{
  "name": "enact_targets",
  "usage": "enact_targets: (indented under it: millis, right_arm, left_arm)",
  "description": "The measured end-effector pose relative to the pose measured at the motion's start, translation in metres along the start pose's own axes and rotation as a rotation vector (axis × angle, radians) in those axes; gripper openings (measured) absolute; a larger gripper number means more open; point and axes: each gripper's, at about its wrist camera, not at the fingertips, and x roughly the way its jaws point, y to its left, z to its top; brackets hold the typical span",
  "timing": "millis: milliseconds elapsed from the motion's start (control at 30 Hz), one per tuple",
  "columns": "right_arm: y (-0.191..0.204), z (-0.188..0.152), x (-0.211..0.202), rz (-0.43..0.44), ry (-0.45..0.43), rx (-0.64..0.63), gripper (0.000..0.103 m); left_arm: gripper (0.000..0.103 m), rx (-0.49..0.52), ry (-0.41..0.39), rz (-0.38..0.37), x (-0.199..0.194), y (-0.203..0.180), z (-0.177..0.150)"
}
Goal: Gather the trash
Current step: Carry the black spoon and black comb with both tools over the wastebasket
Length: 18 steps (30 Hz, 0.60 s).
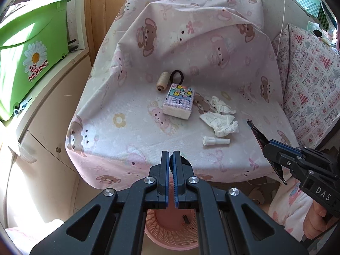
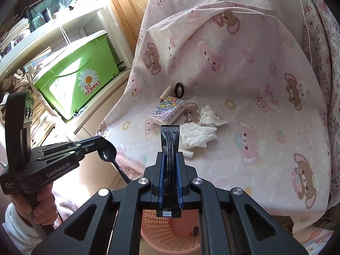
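On the pink bear-print sheet (image 1: 131, 127), two crumpled tissues (image 1: 221, 119) and a white tube (image 1: 215, 141) lie beside the tissue pack (image 1: 179, 101), uncollected, while the left gripper (image 1: 171, 157) clamps a black spoon (image 2: 109, 156) and the right gripper (image 2: 170, 159) a black wrapper (image 2: 170, 140) above the pink basket (image 2: 161, 231), which holds one small dark scrap

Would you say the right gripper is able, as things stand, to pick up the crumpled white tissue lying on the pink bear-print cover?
Probably not yet. The path to the crumpled white tissue looks clear, but the right gripper is shut on a black sachet wrapper, which it would have to drop first, perhaps into the pink perforated basket below.
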Motion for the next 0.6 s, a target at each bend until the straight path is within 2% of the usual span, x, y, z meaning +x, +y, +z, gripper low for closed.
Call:
enact_targets:
  millis: [133, 333, 600]
  right_arm:
    - [0.017, -0.017, 0.008, 0.006, 0.047, -0.061, 0.011]
    - [0.032, -0.033, 0.014, 0.004, 0.085, -0.136, 0.011]
    - [0.04, -0.048, 0.033, -0.002, 0.175, -0.173, 0.011]
  left_arm:
    - [0.003, -0.014, 0.043, 0.052, 0.017, -0.002, -0.016]
    - [0.003, -0.02, 0.079, 0.02, 0.025, 0.0, -0.026]
    - [0.003, -0.034, 0.143, 0.056, 0.049, 0.005, -0.036]
